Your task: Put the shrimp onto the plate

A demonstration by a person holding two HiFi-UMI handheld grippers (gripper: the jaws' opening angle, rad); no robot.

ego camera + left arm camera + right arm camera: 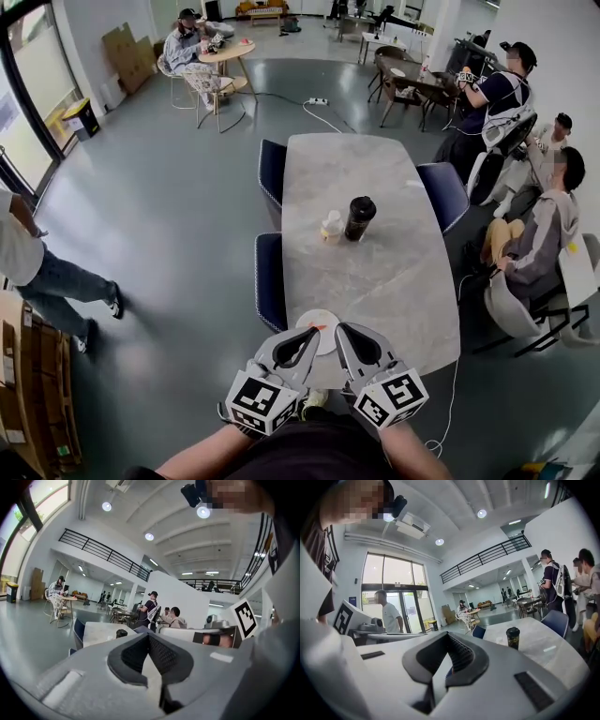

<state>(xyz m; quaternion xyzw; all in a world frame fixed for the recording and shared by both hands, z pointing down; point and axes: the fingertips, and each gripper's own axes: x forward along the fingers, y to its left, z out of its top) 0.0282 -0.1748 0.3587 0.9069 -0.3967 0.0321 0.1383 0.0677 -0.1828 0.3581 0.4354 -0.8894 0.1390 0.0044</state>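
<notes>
A white plate (326, 343) lies at the near end of the grey marble table (375, 281). A small orange thing, seemingly the shrimp (322, 326), shows on the plate's far part, between the two gripper tips. My left gripper (311, 334) hovers over the plate's left side, shut with nothing between its pads. My right gripper (343, 330) is over the plate's right side, also shut and empty. In the left gripper view the left gripper (149, 637) points level across the room, and in the right gripper view the right gripper (449, 636) does the same. Neither view shows the plate.
A black lidded cup (359, 217) and a small pale bottle (331, 226) stand mid-table. Dark blue chairs (270, 279) line the table's left side, another (444, 192) the right. People sit at the right (544, 234); one stands at the left (37, 272).
</notes>
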